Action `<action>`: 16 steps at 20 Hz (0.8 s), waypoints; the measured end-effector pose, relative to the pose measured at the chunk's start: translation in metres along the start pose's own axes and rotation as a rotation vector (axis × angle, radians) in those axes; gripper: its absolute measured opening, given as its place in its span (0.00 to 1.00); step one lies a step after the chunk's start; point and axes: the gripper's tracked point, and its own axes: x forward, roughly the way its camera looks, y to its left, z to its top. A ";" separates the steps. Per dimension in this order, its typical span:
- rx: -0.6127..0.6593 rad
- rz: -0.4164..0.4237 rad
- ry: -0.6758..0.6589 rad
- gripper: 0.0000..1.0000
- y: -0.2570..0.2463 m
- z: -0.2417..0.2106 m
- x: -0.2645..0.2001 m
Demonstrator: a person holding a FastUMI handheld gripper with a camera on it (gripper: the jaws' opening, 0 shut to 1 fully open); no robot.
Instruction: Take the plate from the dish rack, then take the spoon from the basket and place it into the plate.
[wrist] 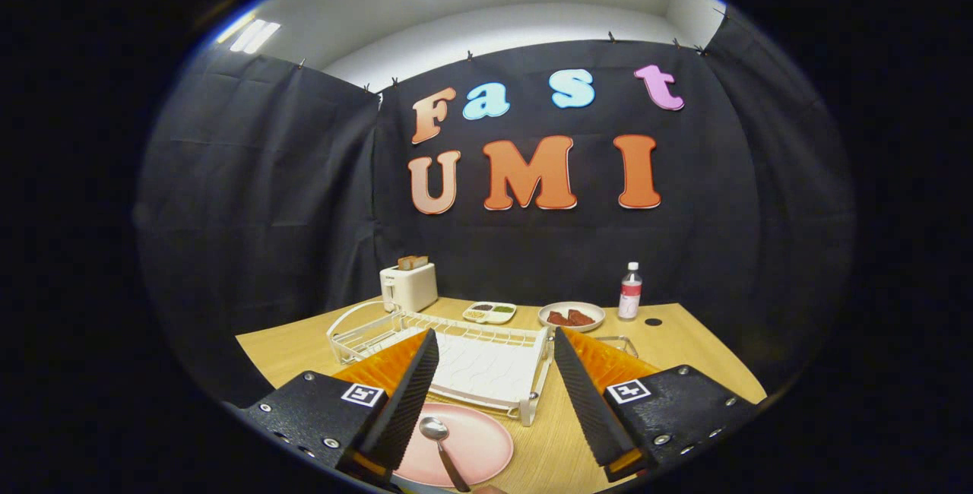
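Claw (496, 357) spread wide, gripping nothing, held above the table (684, 349). Between the fingers, low and toward the left one: pink plate (475, 444) flat on the table, partly hidden behind the left finger. Spoon (441, 439) lay in the plate, bowl pointing away, handle running back toward the claw. Just ahead of the plate, between the fingertips: white rack (486, 365) on its tray, no dishes visible in it. Beyond the rack, by the wall: toaster (409, 286) with bread in its slots off to the left, small divided dish (490, 312) straight ahead, bowl (572, 315) of reddish food beside that, then a bottle (629, 292) to the right with a dark cap (653, 321) lying near it. Basket not made out.
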 end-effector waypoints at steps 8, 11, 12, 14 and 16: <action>0.029 -0.044 -0.135 0.93 0.011 0.053 -0.017; 0.005 -0.084 -0.163 0.93 0.001 0.061 -0.019; 0.011 -0.083 -0.177 0.93 0.004 0.061 -0.017; 0.037 -0.071 -0.173 0.93 0.009 0.053 -0.016; 0.042 -0.067 -0.164 0.93 0.009 0.048 -0.016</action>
